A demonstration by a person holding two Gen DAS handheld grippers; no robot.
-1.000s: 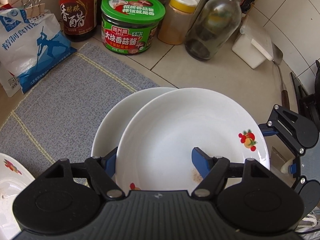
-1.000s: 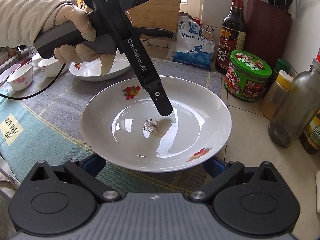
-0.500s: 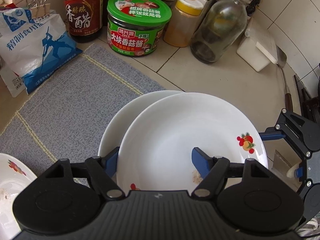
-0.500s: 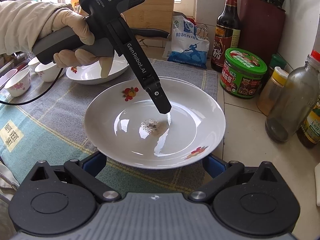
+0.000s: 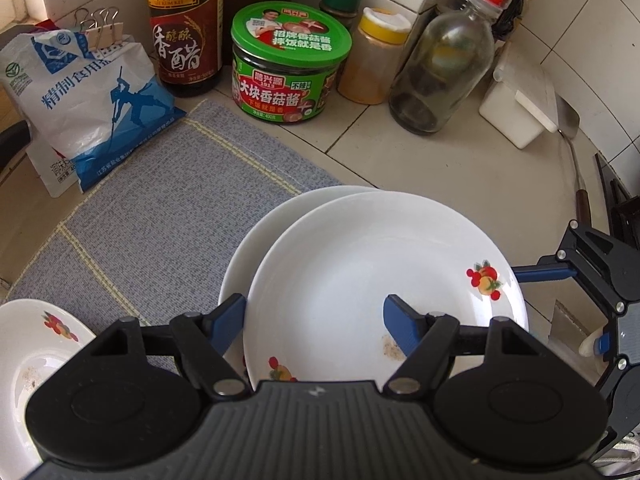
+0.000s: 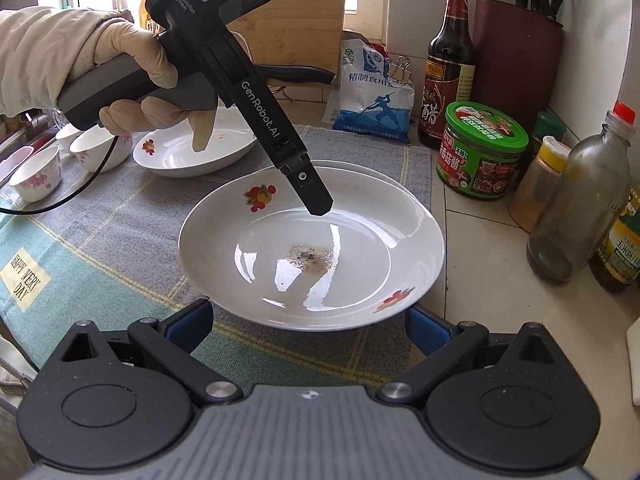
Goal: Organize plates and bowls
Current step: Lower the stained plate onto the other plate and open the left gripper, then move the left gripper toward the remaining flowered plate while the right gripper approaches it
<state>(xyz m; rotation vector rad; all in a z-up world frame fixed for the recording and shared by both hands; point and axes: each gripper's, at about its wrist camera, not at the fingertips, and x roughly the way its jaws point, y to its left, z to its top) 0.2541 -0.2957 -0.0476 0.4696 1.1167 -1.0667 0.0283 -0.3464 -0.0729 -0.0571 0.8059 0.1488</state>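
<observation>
A white plate with fruit prints (image 5: 372, 280) (image 6: 312, 248) lies on top of a second white plate (image 5: 256, 248) on the grey mat; crumbs sit in its middle. My left gripper (image 5: 314, 320) (image 6: 316, 200) is open above the top plate, one finger over its inside, the other outside the near rim. My right gripper (image 6: 310, 322) is open at the plate's opposite edge, its fingers (image 6: 192, 320) straddling the rim, not touching. It also shows in the left wrist view (image 5: 560, 272). A third white plate (image 6: 192, 152) (image 5: 32, 344) lies further left on the mat.
Several small bowls (image 6: 36, 172) stand at the mat's far left. Behind the plates are a salt bag (image 5: 92, 108), vinegar bottle (image 5: 184, 28), green-lidded jar (image 5: 288, 64), yellow-capped spice jar (image 5: 372, 56), glass bottle (image 5: 440, 64) and white box (image 5: 516, 112). A knife block (image 6: 516, 52) stands by the wall.
The left gripper has risen and pulled back off the top plate's centre. The right gripper has backed away slightly. The plates stay stacked and still.
</observation>
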